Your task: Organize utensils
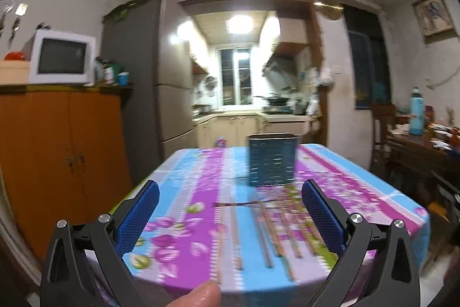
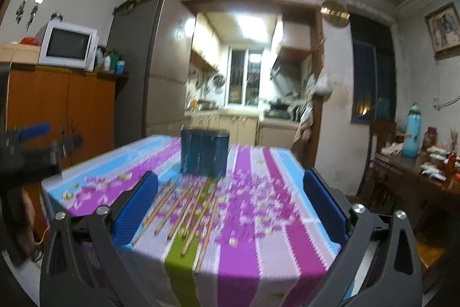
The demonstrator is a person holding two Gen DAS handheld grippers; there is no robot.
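Both tools, left [image 1: 230,205] and right [image 2: 230,199], hung spread wide and empty over the table [image 2: 253,243]; chopsticks [image 2: 184,209] lay loose at frame centre before the holder [image 2: 204,153], likely to roll or scatter if pinched off-centre.

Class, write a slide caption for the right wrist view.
Open right gripper faces chopsticks before a blue holder.

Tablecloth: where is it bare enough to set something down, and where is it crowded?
The tablecloth lies bare right of the chopsticks, across the purple stripes to its right edge, and also left of them toward the blue corner. Crowded: the strip in front of the dark blue utensil holder, where the chopsticks lie scattered. Both the left gripper and the right gripper are open above the near edge.
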